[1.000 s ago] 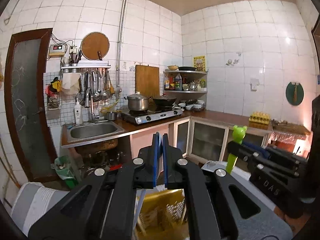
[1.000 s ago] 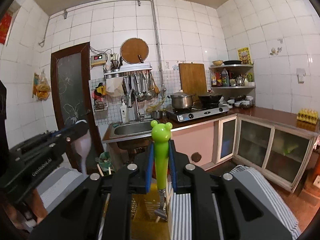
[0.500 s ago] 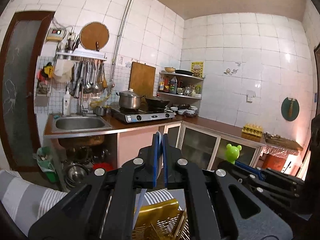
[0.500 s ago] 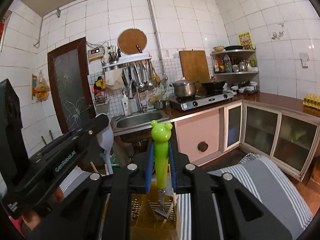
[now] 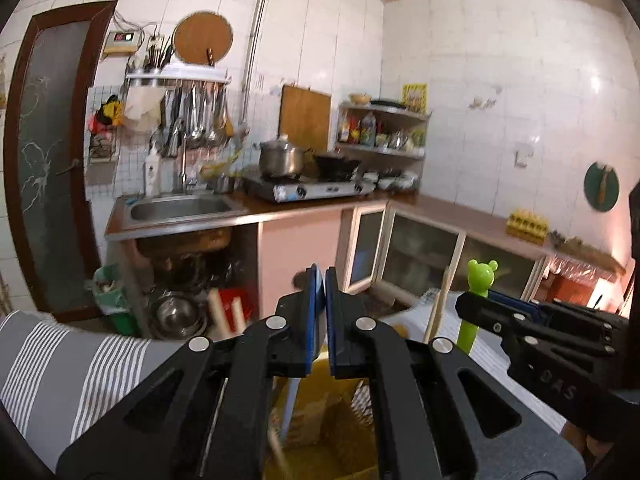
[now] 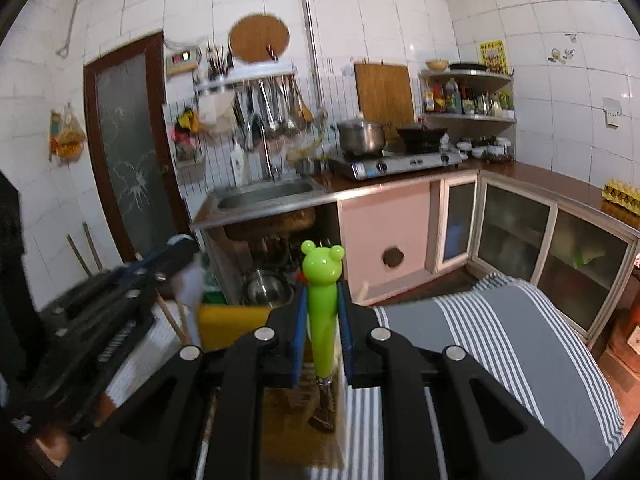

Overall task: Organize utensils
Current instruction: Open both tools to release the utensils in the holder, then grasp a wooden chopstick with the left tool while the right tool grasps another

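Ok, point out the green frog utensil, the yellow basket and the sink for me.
Frog utensil (image 6: 321,316): right wrist view, green handle.
Basket (image 6: 228,324): right wrist view, yellow side wall.
Sink (image 5: 180,209): left wrist view, steel basin.

Walls: white glazed tiles (image 6: 520,8) floor to ceiling, glare off the wall at 2 o'clock.
Door: dark wood frame, frosted glass (image 6: 128,136), at 9 o'clock.
Sink: steel basin (image 6: 264,196) at centre, ladles hanging on a rack (image 6: 248,76) above.
Stove: two burners (image 6: 396,162) at 1 o'clock, with a lidded pot (image 6: 360,136) and a wok (image 6: 422,136).
Corner shelf: bottles (image 6: 464,96) at 2 o'clock.
Cabinets: glass-fronted doors (image 6: 516,232) at 3 o'clock under a brown worktop.
Foreground: grey striped cloth (image 6: 500,320).
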The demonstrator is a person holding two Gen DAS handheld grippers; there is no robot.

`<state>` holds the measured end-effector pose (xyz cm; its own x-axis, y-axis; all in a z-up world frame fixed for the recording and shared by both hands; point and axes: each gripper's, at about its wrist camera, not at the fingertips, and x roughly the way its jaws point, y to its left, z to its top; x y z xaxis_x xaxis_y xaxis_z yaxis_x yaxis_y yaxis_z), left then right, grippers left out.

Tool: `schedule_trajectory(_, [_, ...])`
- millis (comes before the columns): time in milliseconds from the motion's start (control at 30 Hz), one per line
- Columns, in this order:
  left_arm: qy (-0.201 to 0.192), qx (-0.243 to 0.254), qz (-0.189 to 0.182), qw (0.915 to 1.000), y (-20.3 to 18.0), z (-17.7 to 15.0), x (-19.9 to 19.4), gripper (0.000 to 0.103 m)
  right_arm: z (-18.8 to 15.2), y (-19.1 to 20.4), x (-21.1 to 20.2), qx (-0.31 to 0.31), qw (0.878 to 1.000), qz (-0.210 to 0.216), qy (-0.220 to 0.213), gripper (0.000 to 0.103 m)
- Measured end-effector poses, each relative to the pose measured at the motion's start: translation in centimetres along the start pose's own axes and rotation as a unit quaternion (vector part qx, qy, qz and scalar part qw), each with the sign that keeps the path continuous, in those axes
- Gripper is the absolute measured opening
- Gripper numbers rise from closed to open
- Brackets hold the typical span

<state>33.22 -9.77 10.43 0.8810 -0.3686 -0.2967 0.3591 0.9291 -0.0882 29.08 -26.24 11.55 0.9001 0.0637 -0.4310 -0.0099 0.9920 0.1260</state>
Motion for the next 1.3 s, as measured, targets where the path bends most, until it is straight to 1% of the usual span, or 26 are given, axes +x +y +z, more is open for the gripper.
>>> schedule_trajectory(33, [0.007,0.001,0.004,1.0000,0.1,-0.2,-0.1,0.004,-0.3,-0.1,0.1,-0.003,1.000,0.000,0.003,0.018])
schedule_trajectory(67, [0.014,0.004,0.008,0.9999,0.2,-0.3,-0.3,0.006,-0.6,-0.2,0.1,-0.009,1.000,-0.011,0.005,0.022])
schedule_trajectory(100, [0.021,0.009,0.015,0.9996,0.2,-0.3,-0.8,0.014,-0.8,-0.4,-0.2,-0.012,1.000,-0.020,-0.001,0.037])
schedule_trajectory(133, [0.022,0.011,0.020,0.9995,0.3,-0.3,-1.4,0.024,-1.0,-0.5,-0.8,-0.014,1.000,-0.026,-0.008,0.049])
schedule_trajectory(167, [0.019,0.015,0.030,0.9992,0.3,-0.2,-2.4,0.029,-1.0,-0.5,-1.1,-0.015,0.999,-0.030,-0.010,0.050])
schedule_trajectory(233, [0.014,0.025,0.047,0.9985,0.2,-0.1,-4.3,0.053,-1.2,-0.9,-2.3,-0.016,0.999,-0.039,-0.011,0.051])
schedule_trajectory(333, [0.008,0.034,0.065,0.9972,0.1,0.1,-7.1,0.067,-1.6,-1.5,-4.1,-0.009,0.999,-0.051,-0.010,0.054])
schedule_trajectory(367, [0.009,0.036,0.070,0.9969,0.2,0.0,-8.2,0.070,-1.9,-1.6,-4.9,-0.008,0.999,-0.053,-0.011,0.054])
schedule_trajectory(433, [0.006,0.032,0.078,0.9964,0.4,-0.4,-10.1,0.081,-2.5,-1.5,-6.1,-0.009,0.998,-0.053,-0.012,0.056])
schedule_trajectory(500, [0.008,0.031,0.085,0.9959,0.5,-0.7,-11.6,0.087,-3.2,-1.3,-7.2,-0.014,0.998,-0.055,-0.011,0.058])
schedule_trajectory(600, [0.013,0.030,0.095,0.9950,0.5,-1.8,-13.6,0.093,-5.2,-0.8,-8.7,-0.018,0.998,-0.052,-0.001,0.059])
schedule_trajectory(700, [0.023,0.028,0.101,0.9942,0.5,-3.3,-15.0,0.096,-7.5,-0.3,-9.7,-0.027,0.998,-0.049,0.016,0.059])
schedule_trajectory(800, [0.040,0.025,0.103,0.9935,0.7,-4.9,-15.6,0.097,-10.0,0.0,-10.4,-0.031,0.998,-0.047,0.031,0.059])
schedule_trajectory(1000, [0.077,0.006,0.112,0.9907,1.3,-8.6,-15.9,0.097,-13.9,-0.1,-10.7,-0.024,0.996,-0.044,0.069,0.059])
schedule_trajectory(1133, [0.115,-0.007,0.120,0.9861,1.9,-11.1,-15.6,0.097,-15.7,0.0,-10.7,-0.025,0.995,-0.042,0.086,0.059])
schedule_trajectory(1233, [0.150,-0.019,0.129,0.9800,2.6,-13.2,-14.9,0.097,-17.0,0.1,-10.3,-0.024,0.994,-0.040,0.102,0.059])
schedule_trajectory(1300, [0.167,-0.023,0.131,0.9769,2.8,-14.2,-14.5,0.097,-17.7,0.2,-9.9,-0.024,0.993,-0.038,0.113,0.059])
